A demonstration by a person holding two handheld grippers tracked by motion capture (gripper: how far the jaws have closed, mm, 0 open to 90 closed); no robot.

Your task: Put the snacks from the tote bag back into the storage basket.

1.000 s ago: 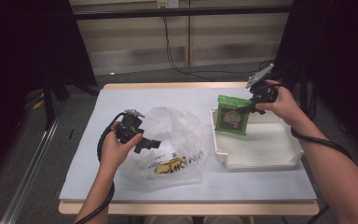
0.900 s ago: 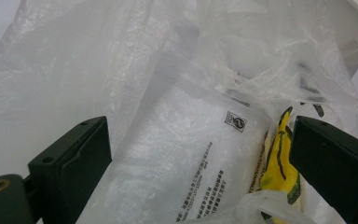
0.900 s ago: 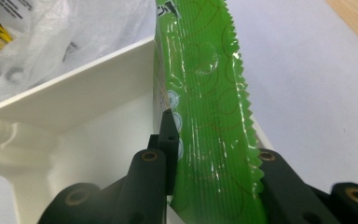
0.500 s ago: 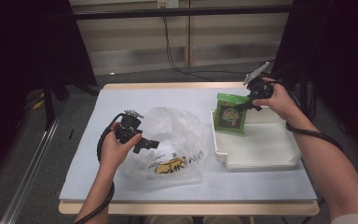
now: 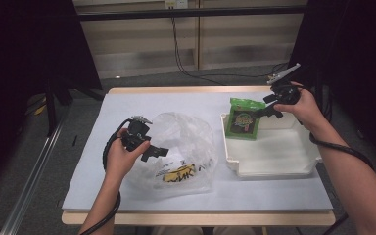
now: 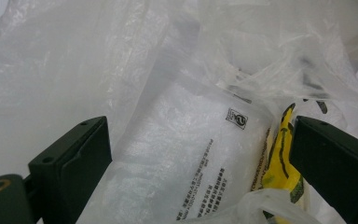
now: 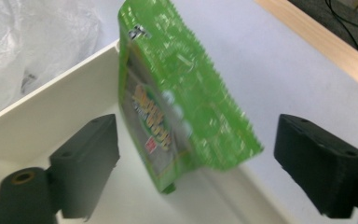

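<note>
Now, starting at my left: my left hand [image 5: 119, 157] sits low over the near-left part of the table [image 5: 186, 100], forearm coming up from the bottom edge, wrist level, with the left gripper [image 5: 157, 152] pointing right into the clear plastic bag [image 5: 183, 147]. In the left gripper view its jaws stand wide, pads pressing on nothing, with the bag's crinkled film and a yellow-printed packet [image 6: 282, 161] between and beyond them; the high view gives that packet as just a yellow patch low in the bag.

Moving right, the white tray [image 5: 274, 169] lies just beside the bag. The green snack packet [image 5: 244, 119] stands upright inside at the tray's far-left corner, leaning on the wall. My right hand [image 5: 303, 105] is raised past the tray's far-right side, wrist bent back, the right gripper [image 5: 264, 108] aimed left at the packet. Its jaws have just been opening and now stand wide; the right gripper view shows the packet [image 7: 182, 93] between them, tilted, clear of both pads, its serrated top edge plain, which the high view cannot resolve.
</note>
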